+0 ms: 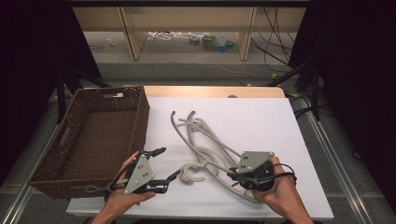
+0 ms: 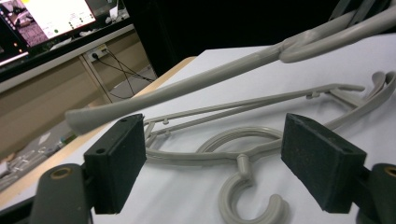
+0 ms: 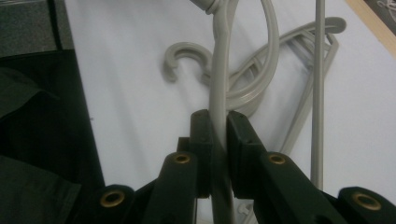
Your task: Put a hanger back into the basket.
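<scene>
Several grey plastic hangers (image 1: pixel 201 135) lie tangled on the white tabletop (image 1: pixel 261 121). My right gripper (image 1: pixel 235 174) is at the pile's near end, shut on the arm of one hanger (image 3: pixel 219 70), which runs straight up between the pads (image 3: pixel 203 135). In the left gripper view that hanger (image 2: pixel 187 88) hangs tilted above the table. My left gripper (image 1: pixel 169 162) hovers to the left of the pile, jaws wide apart and nothing between them. A hook (image 2: pixel 243 200) of a hanger lying flat sits just beyond its pads (image 2: pixel 116 163).
A brown wicker basket (image 1: pixel 140 122) stands at the table's left edge, close behind my left hand. The table's right half and far end are bare white. Dark curtains flank the table, with shelving and cables on the floor beyond.
</scene>
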